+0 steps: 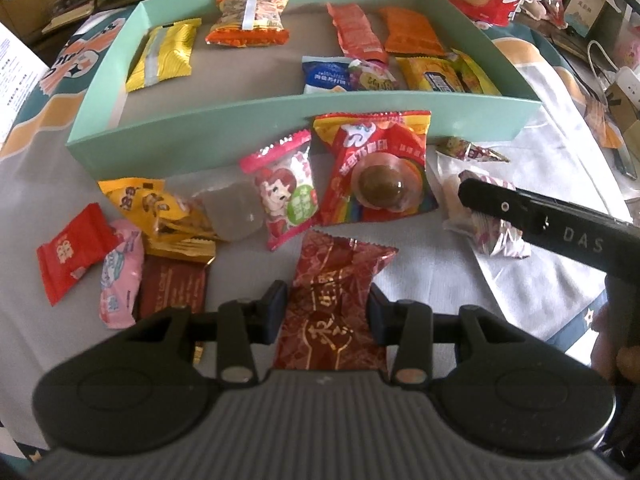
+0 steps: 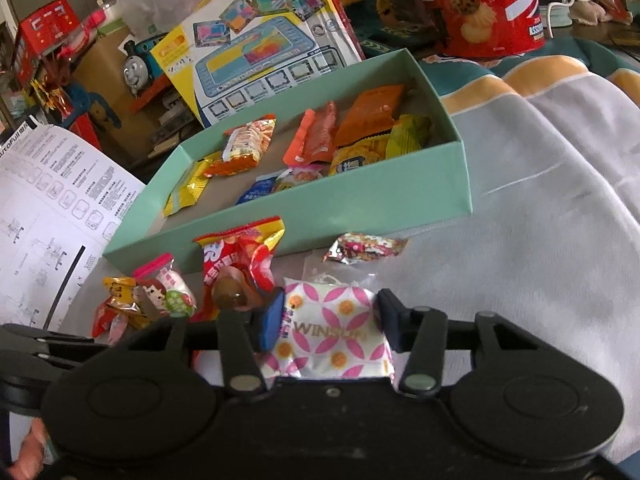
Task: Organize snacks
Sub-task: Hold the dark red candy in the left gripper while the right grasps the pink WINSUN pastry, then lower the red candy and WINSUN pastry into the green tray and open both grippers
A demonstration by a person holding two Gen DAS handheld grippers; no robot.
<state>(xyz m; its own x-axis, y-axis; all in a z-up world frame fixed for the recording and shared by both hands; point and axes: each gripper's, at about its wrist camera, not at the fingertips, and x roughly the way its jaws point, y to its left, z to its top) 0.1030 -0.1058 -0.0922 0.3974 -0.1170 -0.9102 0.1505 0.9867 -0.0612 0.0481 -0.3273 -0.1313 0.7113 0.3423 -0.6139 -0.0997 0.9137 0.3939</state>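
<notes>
Pick-up step: the left tongs (image 1: 327, 307) grip a dark red packet (image 1: 335, 300) and the right tongs (image 2: 331, 322) clamp a pink-patterned white packet (image 2: 334, 330), both just in front of the green box (image 2: 360, 206). Next, I'd judge, each needs lifting over the box's front wall before release.

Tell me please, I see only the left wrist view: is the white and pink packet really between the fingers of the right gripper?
Observer: Yes. In the right wrist view the white and pink packet sits between the fingers of the right gripper, and both pads seem to touch its sides.
Operator: Has it any writing on it?
Observer: Yes, the word WINSUN in gold letters on its upper face.
Operator: What stands beyond the left end of the green box?
Observer: A blue toy train with a grey face, looking toward the camera.
</notes>
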